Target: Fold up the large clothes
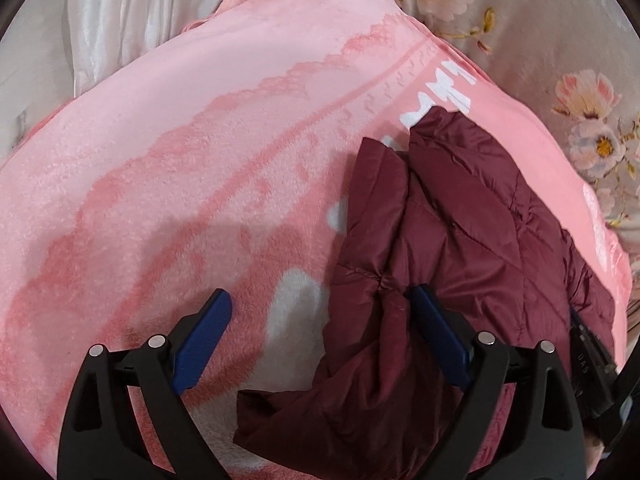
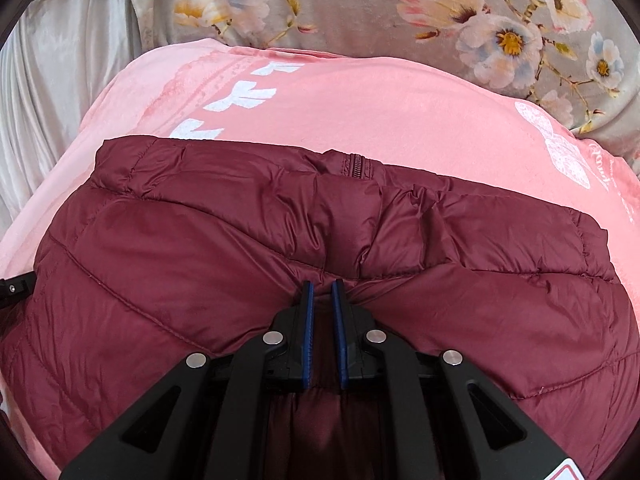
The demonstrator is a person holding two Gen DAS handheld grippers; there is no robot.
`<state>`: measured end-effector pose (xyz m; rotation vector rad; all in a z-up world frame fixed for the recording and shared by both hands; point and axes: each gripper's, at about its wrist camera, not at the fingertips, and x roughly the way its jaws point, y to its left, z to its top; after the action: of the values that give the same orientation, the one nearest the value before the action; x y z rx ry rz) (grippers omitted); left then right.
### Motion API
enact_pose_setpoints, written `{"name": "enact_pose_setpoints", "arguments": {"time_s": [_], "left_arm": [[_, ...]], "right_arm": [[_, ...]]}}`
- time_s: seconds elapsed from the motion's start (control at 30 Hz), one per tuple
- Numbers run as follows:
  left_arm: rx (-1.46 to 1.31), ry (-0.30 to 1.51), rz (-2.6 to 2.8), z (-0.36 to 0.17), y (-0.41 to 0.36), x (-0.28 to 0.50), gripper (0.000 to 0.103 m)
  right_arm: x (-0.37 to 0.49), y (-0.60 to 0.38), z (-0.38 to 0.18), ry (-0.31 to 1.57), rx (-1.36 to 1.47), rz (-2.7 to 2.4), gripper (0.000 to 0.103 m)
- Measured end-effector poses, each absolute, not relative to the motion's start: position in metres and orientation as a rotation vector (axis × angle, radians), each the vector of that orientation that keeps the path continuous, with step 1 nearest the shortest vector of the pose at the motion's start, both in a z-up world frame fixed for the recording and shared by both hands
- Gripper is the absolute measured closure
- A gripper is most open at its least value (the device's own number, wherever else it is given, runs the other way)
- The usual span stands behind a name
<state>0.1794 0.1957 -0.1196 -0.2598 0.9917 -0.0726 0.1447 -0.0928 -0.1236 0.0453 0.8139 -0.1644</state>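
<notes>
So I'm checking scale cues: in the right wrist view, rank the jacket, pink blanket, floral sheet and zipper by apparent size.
1. maroon jacket, nearest the camera
2. pink blanket
3. floral sheet
4. zipper

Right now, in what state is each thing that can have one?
Jacket: folded up, puffy, lying on the blanket, pinched by the right gripper.
Zipper: closed where it shows.
Blanket: spread flat under the jacket.
Left gripper: open, over the jacket's edge, holding nothing.
Right gripper: shut on a fold of the jacket.
</notes>
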Motion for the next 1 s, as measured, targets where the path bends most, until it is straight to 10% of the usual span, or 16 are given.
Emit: {"name": "enact_pose_setpoints", "arguments": {"time_s": [0.57,0.67,0.73,1.0], "left_arm": [[-0.236,0.999,-0.036,-0.122,0.191,0.175,0.012],[-0.212,0.986,-0.093,-0.12,0.176,0.175,0.036],[-0.247,1.001,-0.17,-0.114,0.17,0.176,0.075],[-0.26,0.89,-0.262,-0.052,0.166,0.156,0.093]], "right_arm": [[0.145,-0.092,-0.124,0.813,0.046,-0.167,0.093],[0.143,-0.094,-0.123,0.807,0.065,-0.154,0.092],[0.132,-0.099,-0.115,0.79,0.134,-0.12,0.092],[0.04,-0.094,-0.088,0.813,0.212,-0.02,0.093]]}}
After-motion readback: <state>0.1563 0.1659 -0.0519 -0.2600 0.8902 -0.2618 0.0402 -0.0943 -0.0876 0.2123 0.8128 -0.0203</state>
